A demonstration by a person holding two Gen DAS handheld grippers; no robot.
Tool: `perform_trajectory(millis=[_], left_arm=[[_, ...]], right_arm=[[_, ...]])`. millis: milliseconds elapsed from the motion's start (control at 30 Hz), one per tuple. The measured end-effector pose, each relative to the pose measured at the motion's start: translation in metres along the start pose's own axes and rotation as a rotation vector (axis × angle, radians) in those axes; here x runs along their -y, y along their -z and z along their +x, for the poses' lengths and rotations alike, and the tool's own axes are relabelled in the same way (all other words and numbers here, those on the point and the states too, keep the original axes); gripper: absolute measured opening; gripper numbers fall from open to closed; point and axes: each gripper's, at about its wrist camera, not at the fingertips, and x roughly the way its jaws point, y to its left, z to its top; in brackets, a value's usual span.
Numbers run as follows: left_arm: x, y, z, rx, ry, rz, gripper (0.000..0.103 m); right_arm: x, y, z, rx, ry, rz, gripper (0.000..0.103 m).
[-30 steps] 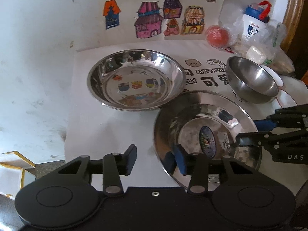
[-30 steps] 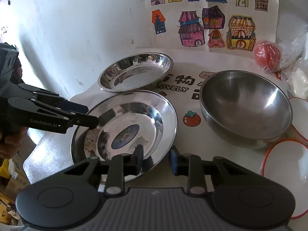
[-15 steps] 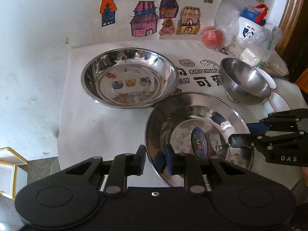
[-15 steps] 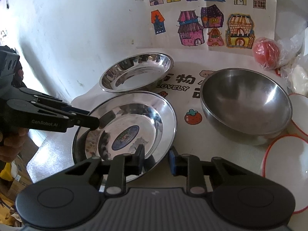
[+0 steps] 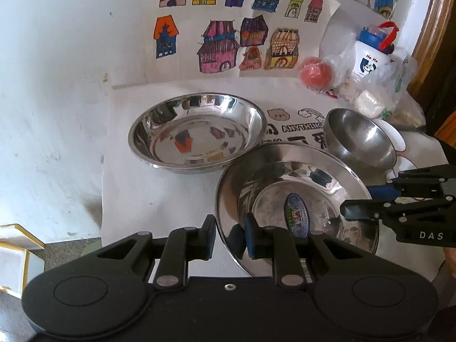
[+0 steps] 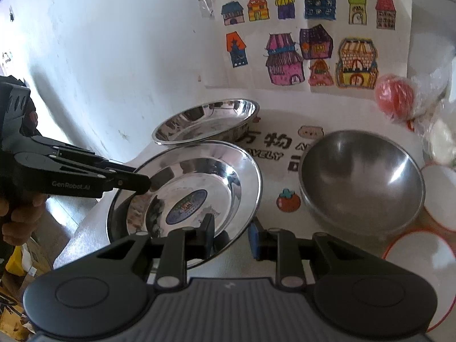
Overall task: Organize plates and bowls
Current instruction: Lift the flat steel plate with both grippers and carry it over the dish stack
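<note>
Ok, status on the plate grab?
Left gripper, right gripper shut on rim of stickered plate, opposite sides. Second plate close behind, bowl beside.

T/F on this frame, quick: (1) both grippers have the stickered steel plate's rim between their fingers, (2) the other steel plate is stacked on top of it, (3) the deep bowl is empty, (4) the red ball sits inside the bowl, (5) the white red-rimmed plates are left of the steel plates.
1. True. The left gripper and the right gripper each straddle the rim of the stickered plate, on opposite sides.
2. False. The second steel plate sits behind it on the table cover, not on top.
3. True. The deep bowl holds nothing.
4. False. The red ball lies in a plastic bag by the wall.
5. False. The white red-rimmed plates lie right of the bowl.
</note>
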Motion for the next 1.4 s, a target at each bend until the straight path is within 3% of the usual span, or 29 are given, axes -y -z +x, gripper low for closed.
perform_trajectory(millis=[300,567,900,1400], left_arm=[[0.003,0.008,0.011,-0.037,0.039,-0.005,0.023],[0.006,0.005,0.008,-0.016,0.046,0.007,0.023],[-0.015,-0.035,-0.005,0.054,-0.046,0.006,0.022],[-0.067,-0.071,0.032,0.036,-0.121,-0.076,0.022]], right_arm=[[0.005,0.007,0.001,-0.063,0.009,0.014,0.028],[0.001,0.003,-0.011,-0.046,0.027,0.004,0.026],[-0.002,-0.055,0.013,0.007,0.031,-0.058,0.026],[-0.005,-0.109,0.080,-0.026,0.023,-0.079,0.025]])
